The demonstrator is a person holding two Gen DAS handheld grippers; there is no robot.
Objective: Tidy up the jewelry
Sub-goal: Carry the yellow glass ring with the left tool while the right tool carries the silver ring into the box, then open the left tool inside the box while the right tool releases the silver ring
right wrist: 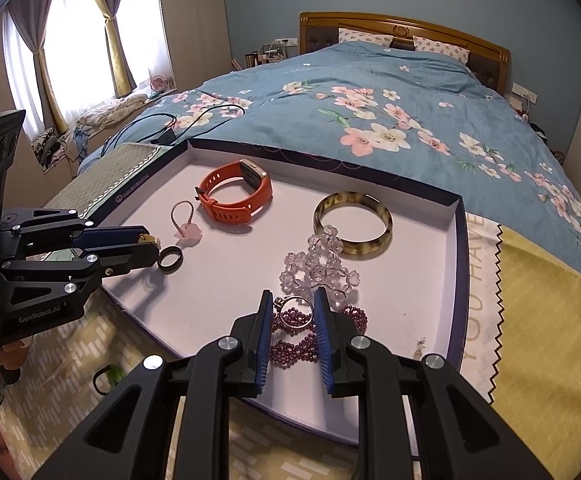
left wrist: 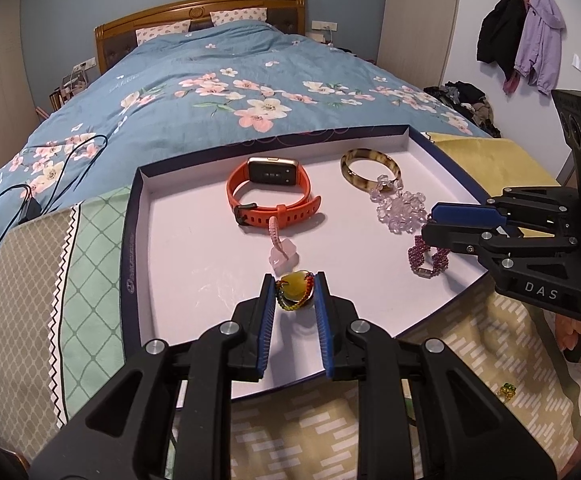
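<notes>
Matt white card tray (left wrist: 194, 248), glossy mottled bangle (left wrist: 370, 168), rubbery orange watch strap (left wrist: 274, 204), clear glassy beads (left wrist: 400, 208), shiny silver ring (right wrist: 295, 312), polished wood headboard (left wrist: 198, 12), soft cotton quilt (left wrist: 218, 80)

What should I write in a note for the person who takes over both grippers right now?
Left gripper: shut on the yellow-stone ring, low over the near part of the tray.
Right gripper: shut on the silver ring, over the purple bead bracelet.
Already in the tray: orange watch, brown bangle, clear bead bracelet, pink charm.
Left to do: probably set both rings down in the tray. A small green piece lies outside it, on the cloth.
</notes>
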